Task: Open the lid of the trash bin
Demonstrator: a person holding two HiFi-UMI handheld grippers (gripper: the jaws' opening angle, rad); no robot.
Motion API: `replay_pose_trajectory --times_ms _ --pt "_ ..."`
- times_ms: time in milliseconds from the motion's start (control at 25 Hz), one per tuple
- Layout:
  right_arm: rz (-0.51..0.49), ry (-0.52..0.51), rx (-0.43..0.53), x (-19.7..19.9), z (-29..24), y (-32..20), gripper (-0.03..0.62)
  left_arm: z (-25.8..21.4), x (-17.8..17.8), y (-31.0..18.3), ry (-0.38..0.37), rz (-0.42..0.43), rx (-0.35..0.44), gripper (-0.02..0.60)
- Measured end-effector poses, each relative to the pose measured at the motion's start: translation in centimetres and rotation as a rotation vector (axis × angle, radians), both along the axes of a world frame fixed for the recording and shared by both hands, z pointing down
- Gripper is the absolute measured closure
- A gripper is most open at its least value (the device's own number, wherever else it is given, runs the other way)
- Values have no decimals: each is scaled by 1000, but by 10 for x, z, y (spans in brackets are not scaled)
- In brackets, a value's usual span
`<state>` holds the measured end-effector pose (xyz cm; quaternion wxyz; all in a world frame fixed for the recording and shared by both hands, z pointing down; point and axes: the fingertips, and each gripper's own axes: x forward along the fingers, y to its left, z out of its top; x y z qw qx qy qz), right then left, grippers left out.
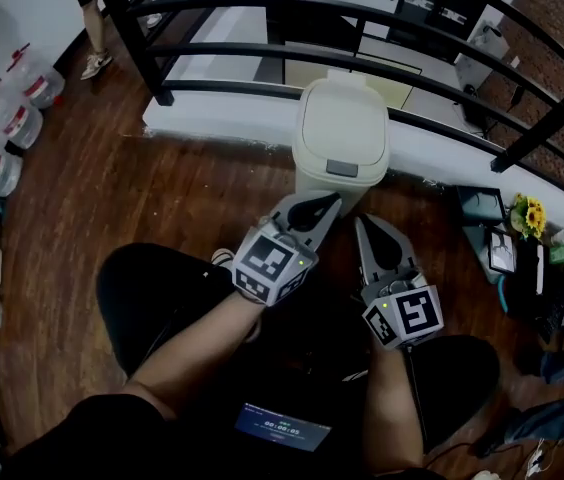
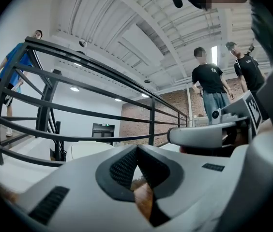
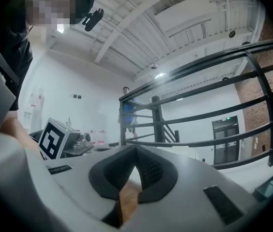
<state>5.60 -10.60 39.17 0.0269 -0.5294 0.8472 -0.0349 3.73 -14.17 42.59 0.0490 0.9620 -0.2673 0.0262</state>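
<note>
Seen from above, a person sits on a dark wooden floor [image 1: 92, 198] and holds out two hand-held tools, one in each hand. The trash bin [image 1: 340, 133] is cream-coloured and stands just ahead of them, against a low white ledge [image 1: 212, 118] under a black railing [image 1: 362, 58]. Its lid [image 1: 342, 118] is down, with a small grey tab [image 1: 342, 168] at the front edge nearest the person.

The left claw [image 1: 324, 204] points at the lower front of the bin, close under the grey tab; whether it touches the bin cannot be told. Its own camera shows its two dark ribbed jaws pressed together at the tip, with nothing between them. The right claw [image 1: 364, 226] lies just beside it, a little further back from the bin and clear of it. Its jaws also meet at the tip and hold nothing. Each tool carries a cube with black and white square markers, the left cube [image 1: 272, 266] and the right cube [image 1: 407, 313], near the person's wrists.

A small lit screen [image 1: 282, 428] rests in the person's lap. Clear plastic bottles [image 1: 22, 98] with red caps stand by the wall at far left. Yellow flowers [image 1: 532, 213] sit among clutter at far right. Another person's legs [image 1: 92, 18] show at top left, beyond the railing.
</note>
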Motion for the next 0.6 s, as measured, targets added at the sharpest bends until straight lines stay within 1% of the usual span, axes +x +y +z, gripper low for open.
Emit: replay_pose_trajectory --times_ms 200,320,480,600 --pt "-21 7 -7 11 15 -32 592 12 18 -33 13 -22 -34 545" --pt "-30 -10 -4 20 16 -49 592 18 30 -55 15 -41 -47 545" --pt "-29 -46 3 36 12 -56 592 34 44 -74 -30 -78 -49 545" --pt "-22 -54 0 44 13 -55 592 44 46 -86 -54 -106 -54 545"
